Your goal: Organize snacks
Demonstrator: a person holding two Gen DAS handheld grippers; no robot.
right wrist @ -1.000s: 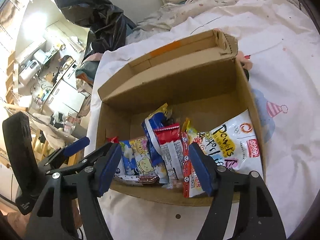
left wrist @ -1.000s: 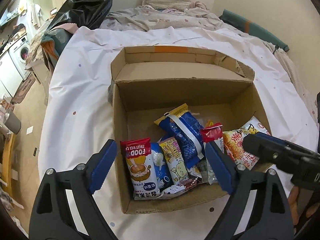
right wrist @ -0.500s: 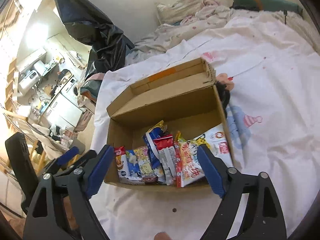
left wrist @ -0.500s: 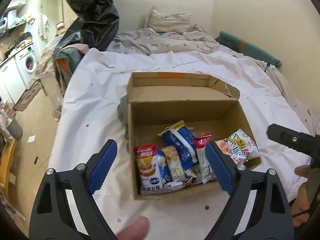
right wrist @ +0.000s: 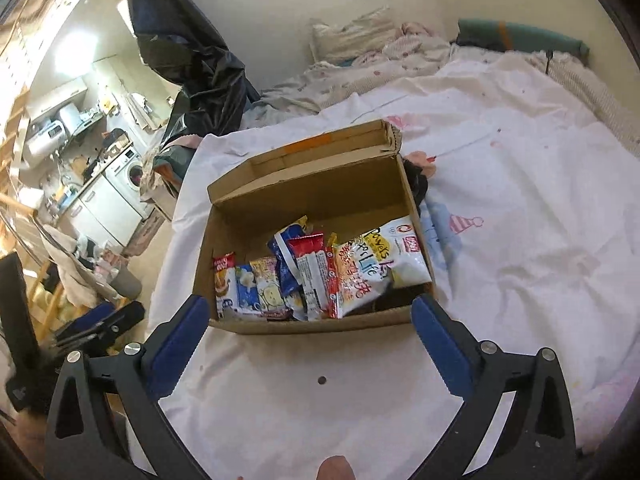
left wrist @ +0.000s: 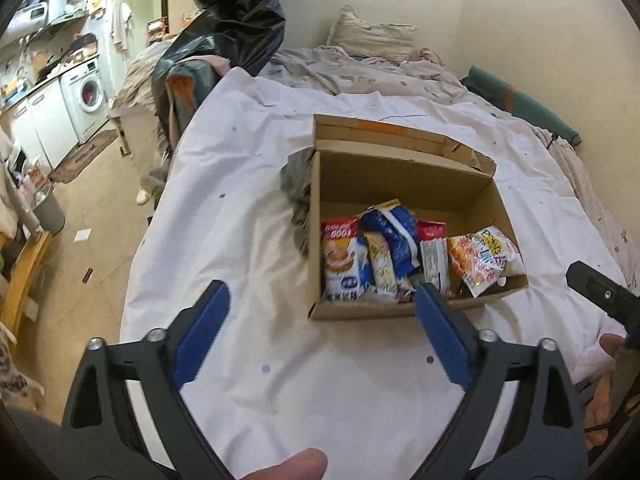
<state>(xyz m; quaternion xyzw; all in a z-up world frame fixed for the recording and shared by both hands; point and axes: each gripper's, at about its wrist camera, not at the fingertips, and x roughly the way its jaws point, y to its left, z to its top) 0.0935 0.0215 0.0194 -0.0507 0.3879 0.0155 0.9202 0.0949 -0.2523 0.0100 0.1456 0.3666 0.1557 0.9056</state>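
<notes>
Cardboard box [left wrist: 404, 184]: on white bedsheet [left wrist: 248, 240], flaps open, at 12 o'clock of both grippers.
Snack packets [right wrist: 320, 276]: 6 visible, upright along near wall.
Left gripper [left wrist: 320, 336]: jaws just opened wider, empty.
Right gripper [right wrist: 310, 336]: jaws just opened wide, empty.

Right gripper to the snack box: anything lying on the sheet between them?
Nothing. In the right wrist view only bare white sheet with a small dark dot separates the open right gripper from the cardboard box.

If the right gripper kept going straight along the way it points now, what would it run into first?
Probably the near wall of the cardboard box, or the white sheet just before it; depth is unclear. The right gripper is empty, jaws wide.
</notes>
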